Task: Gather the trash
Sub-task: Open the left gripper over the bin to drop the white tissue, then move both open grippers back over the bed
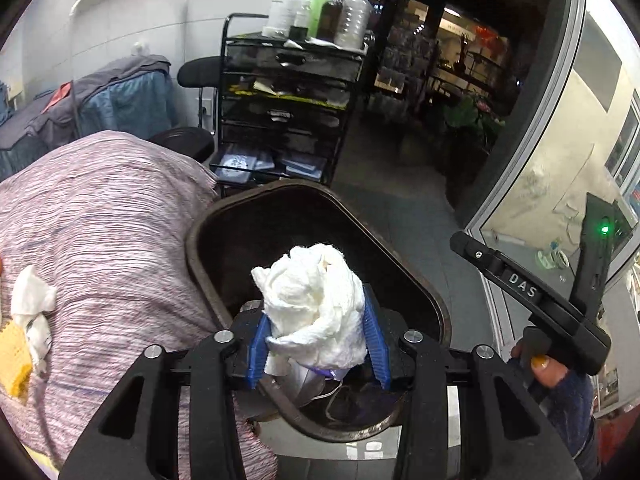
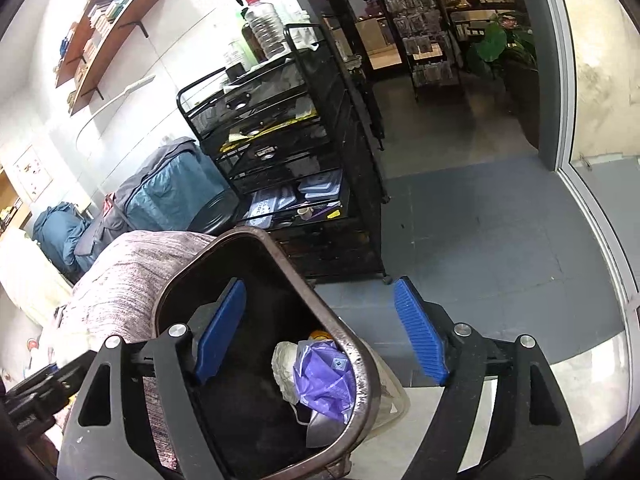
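White wad: crumpled paper towel (image 1: 316,300) clamped in left claw (image 1: 318,344), over dark bin (image 1: 404,264)
Right claw (image 2: 320,334): wide, holding nothing, straddling bin rim
Bin contents: purple wrapper (image 2: 322,376)

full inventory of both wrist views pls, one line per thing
tissue wad: 1, white, clamped in the left claw above the bin
bin: 1, dark brown, open, on the floor beside the bed
purple wrapper: 1, inside the bin
pale wad: 1, off-white, in the bin next to the wrapper
loose tissue: 1, white, on the bed cover
bed cover: 1, pink striped
drawer cart: 1, black mesh, behind the bin
bottles: several, white, green, brown, clear, atop the cart
left claw: blue pads, shut on the tissue
right claw: blue pads, open, straddling the bin rim
hand: 1, holding the right claw's handle
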Demonstrator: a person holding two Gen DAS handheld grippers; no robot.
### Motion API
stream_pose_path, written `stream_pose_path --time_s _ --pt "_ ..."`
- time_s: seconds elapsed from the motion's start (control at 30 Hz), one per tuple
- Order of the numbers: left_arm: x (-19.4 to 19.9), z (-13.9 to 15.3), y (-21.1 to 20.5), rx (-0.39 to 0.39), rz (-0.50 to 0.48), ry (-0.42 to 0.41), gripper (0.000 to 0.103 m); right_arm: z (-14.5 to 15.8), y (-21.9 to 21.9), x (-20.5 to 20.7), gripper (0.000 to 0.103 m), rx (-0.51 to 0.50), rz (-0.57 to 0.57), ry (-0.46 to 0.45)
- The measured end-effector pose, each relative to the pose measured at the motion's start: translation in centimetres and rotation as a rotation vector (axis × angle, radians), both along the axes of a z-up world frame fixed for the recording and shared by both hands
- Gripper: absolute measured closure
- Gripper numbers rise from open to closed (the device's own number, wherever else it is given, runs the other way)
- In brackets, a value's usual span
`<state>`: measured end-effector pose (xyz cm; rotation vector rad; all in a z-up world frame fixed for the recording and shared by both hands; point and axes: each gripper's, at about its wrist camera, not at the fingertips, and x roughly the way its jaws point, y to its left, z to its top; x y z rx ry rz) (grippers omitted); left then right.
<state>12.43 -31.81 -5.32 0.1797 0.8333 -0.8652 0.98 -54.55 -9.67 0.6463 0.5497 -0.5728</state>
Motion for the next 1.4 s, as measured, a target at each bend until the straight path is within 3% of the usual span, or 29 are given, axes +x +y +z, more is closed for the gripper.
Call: stream_pose_path --time_s 0.07,0.13,0.23,0.33,0.4,0.83,1.4 --pt "0.0 -0.3 -0.4 0.008 -0.002 0.005 0.053 -0.2 -0.2 0.0 0.026 0.006 -0.005 0.003" --pt "0.0 -0.6 -0.6 0.016 -0.004 0.007 0.036 -0.3 -0.4 -0.2 0.026 0.008 -0.010 0.005" --pt "-0.2 -0.8 -0.7 0.018 -0.011 -0.009 0.019 -0.4 -0.5 -0.2 0.025 0.012 -0.013 0.006" --pt "-0.5 -0.8 -0.6 0.028 -0.019 -0.026 0.012 -0.5 -0.4 0.0 0.023 0.018 -0.013 0.008" --pt "-0.7 -0.7 -0.4 0.024 -0.022 -0.032 0.011 -0.5 -0.3 0.2 0.019 0.019 -0.011 0.005" --pt "-2.5 0.9 3.5 -0.001 -0.002 -0.091 0.006 -0.1 2.3 2.4 0.018 0.018 0.116 -0.008" --pt "-0.6 1.9 14.4 -0.010 0.193 -0.092 0.006 2.3 13.1 9.8 0.018 0.016 0.525 -0.022"
